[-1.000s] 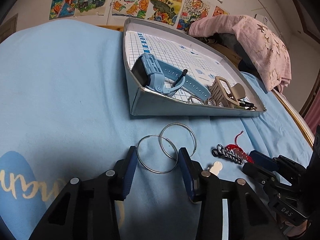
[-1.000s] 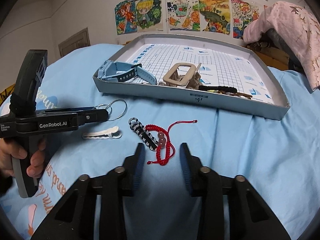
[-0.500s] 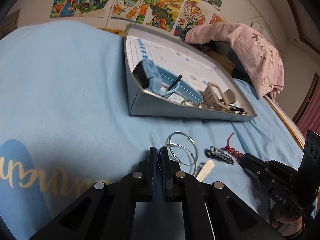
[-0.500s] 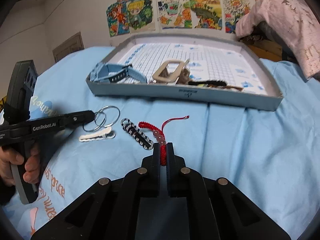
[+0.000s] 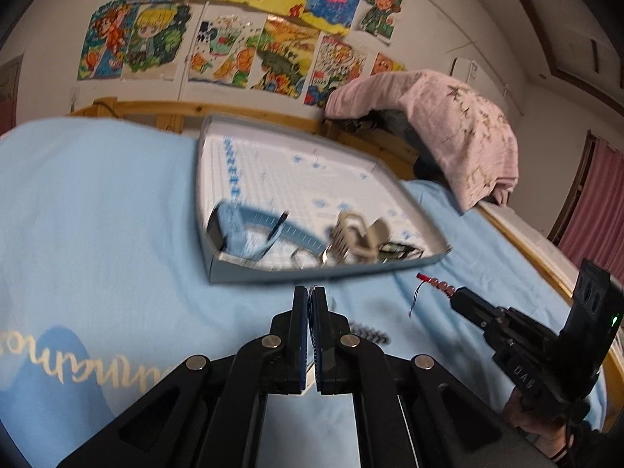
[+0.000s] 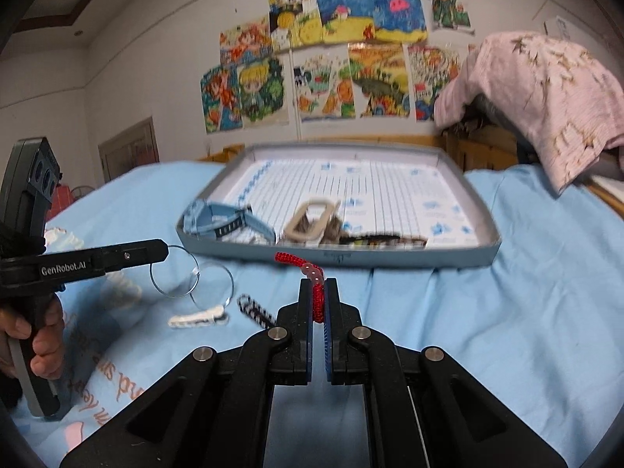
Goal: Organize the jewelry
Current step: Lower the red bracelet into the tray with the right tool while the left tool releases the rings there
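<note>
right wrist: jaws clamp red bracelet (image 6: 318,296)

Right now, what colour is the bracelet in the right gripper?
Red cord bracelet with pinkish beads; clearest in the right wrist view.

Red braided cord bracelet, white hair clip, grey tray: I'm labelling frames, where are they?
Red braided cord bracelet (image 6: 318,300), right wrist view, braid between jaws.
White hair clip (image 6: 197,317), right wrist view, middle.
Grey tray (image 6: 390,258), right wrist view, front wall.
</note>
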Available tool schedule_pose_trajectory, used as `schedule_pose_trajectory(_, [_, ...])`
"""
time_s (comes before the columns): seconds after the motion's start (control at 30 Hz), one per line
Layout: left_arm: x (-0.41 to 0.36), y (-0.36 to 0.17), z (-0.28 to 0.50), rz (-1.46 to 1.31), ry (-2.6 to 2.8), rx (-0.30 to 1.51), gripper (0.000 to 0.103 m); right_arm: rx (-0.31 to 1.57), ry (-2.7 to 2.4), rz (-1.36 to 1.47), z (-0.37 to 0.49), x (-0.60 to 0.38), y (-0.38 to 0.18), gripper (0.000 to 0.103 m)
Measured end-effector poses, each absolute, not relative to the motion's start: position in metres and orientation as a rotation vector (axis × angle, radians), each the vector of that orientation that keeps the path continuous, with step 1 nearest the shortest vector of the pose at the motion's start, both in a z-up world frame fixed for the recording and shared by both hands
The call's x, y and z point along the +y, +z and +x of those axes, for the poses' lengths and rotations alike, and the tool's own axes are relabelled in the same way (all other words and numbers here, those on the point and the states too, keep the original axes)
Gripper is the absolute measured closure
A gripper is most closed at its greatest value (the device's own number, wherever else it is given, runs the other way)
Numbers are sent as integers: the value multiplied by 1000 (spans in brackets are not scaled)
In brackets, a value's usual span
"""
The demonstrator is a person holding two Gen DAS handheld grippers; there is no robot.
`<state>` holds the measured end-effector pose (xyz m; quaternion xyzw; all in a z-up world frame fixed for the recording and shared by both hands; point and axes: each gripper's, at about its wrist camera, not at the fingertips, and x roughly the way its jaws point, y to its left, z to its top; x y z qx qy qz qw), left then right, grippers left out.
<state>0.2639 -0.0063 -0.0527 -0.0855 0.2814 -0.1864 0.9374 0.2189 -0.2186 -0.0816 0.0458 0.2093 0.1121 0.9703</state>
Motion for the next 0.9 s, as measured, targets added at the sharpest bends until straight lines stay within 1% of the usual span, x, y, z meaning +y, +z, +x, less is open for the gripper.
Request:
schedule_pose_trajectory(0.23, [-21, -20, 279, -177, -410, 508, 101, 337, 225, 90, 221, -224, -53, 99])
schedule_pose_trajectory(0.37, [-31, -8, 298, -185, -405, 459, 101, 301, 215, 80, 240, -226, -32, 99])
schedule_pose_trajectory(0.47, [-38, -8, 315, -181, -392, 450, 101, 310, 187, 74, 262, -228, -25, 99])
schedule_pose_trajectory(0.67, [-51, -27, 345, -146, -361, 477, 101, 370, 144, 110, 295, -234, -37, 99])
schedule_pose_trajectory(0.9, [-58, -50, 362, -140, -349, 541, 100, 471, 143, 115, 321, -231, -66, 99])
